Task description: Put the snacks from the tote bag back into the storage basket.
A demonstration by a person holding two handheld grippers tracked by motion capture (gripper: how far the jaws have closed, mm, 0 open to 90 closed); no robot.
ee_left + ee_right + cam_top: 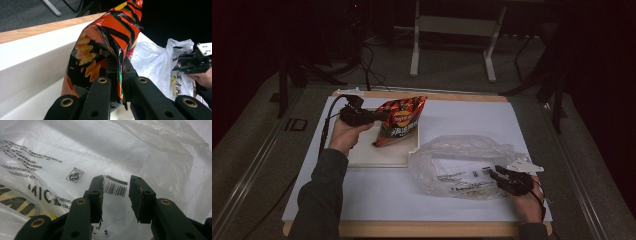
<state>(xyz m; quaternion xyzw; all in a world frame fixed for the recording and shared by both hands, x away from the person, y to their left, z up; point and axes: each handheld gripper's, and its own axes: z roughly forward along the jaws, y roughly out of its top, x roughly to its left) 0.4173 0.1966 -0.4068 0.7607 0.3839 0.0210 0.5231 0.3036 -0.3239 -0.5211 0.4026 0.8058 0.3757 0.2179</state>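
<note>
Over left, the left gripper [119, 72] pinches the chip bag's [401, 120] edge. Nearer right, the right gripper [115, 195] stands spread at the clear plastic bag [462, 162].

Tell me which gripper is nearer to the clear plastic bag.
Right. The right gripper is at the clear plastic bag, its open jaws against the film. The left gripper is off to the bag's far left, clamped on the chip bag.

The place looked like a lab or recording studio: a dim room with grey carpet [257, 150], black cables [371, 70] trailing over it, metal stand legs [414, 50] behind, and a white-covered wooden surface [377, 200] set up as a workstation.
</note>
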